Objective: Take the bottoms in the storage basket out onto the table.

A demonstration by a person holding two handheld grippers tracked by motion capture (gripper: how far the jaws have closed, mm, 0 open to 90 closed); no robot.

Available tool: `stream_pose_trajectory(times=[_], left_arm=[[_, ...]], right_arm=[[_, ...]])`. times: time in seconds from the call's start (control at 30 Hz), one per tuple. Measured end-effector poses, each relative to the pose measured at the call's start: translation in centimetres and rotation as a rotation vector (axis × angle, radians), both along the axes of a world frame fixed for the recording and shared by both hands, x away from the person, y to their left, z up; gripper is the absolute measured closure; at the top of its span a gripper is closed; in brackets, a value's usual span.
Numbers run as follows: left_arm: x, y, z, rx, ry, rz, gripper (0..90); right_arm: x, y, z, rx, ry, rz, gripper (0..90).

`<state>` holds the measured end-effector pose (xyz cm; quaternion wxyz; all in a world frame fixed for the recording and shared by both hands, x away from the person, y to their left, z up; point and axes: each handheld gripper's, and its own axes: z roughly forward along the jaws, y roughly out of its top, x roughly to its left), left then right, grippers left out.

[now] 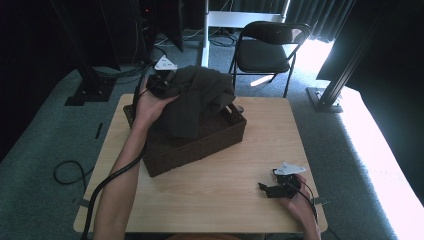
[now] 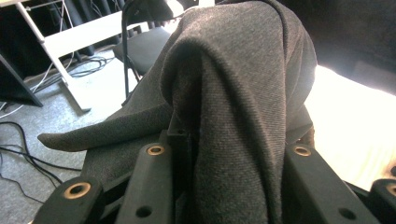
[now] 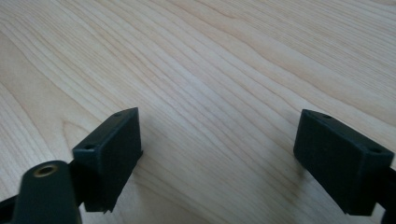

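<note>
Dark cloth [image 1: 200, 97] hides basket [image 1: 200, 142] interior, left gripper [image 1: 167, 85] tips.

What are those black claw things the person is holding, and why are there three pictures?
They are grippers, hand-held pinchers with two jaws. One camera looks down from above; each gripper also carries a small camera looking along its own jaws. From above you see a wooden table with a dark woven basket on it. The left gripper has pinched a dark grey cloth and holds it above the basket; its own camera shows that cloth close up. The right gripper rests on the table, jaws wide apart, holding nothing.
</note>
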<state>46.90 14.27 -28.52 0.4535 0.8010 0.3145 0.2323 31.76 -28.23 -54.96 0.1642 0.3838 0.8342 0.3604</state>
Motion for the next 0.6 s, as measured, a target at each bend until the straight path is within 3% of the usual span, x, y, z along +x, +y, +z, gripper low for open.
stream_pose_trajectory(times=[0.6], left_arm=[[-1.7,-1.2,2.0,-0.010,-0.033,-0.050,68.2]], right_arm=[[0.0,-0.8,0.0,0.003,-0.005,-0.020,18.0]])
